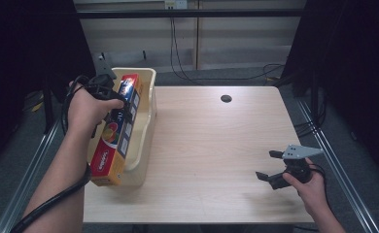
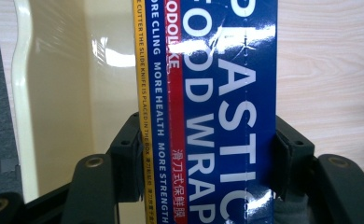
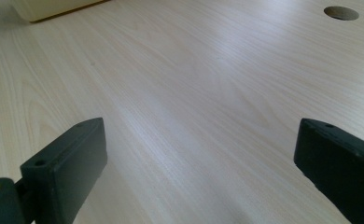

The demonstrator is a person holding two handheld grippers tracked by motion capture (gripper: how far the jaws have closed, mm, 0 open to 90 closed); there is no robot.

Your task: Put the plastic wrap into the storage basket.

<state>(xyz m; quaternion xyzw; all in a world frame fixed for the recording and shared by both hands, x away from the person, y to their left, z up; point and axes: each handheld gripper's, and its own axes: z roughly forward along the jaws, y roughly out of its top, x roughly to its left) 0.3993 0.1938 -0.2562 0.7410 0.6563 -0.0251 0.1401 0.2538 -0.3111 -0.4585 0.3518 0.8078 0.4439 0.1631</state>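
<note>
A long plastic-wrap box [image 1: 119,131], blue, red and orange, lies lengthwise over the cream plastic bin [image 1: 147,111] at the table's left side. Its near end juts out over the bin's front rim. My left gripper [image 1: 113,104] is shut on the box around its middle. In the left gripper view both black pads [image 2: 129,154] press the box [image 2: 213,112] from either side, with the bin's inner wall [image 2: 59,93] behind it. My right gripper [image 1: 269,165] stands open low over the table's right front, nothing between its fingers [image 3: 68,163].
The light wooden table [image 1: 212,145] has a round cable hole [image 1: 226,98] near its back edge, also seen from the right gripper as the hole [image 3: 341,12]. Cables trail on the floor behind the table. A corner of the bin [image 3: 49,7] sits far ahead of the right gripper.
</note>
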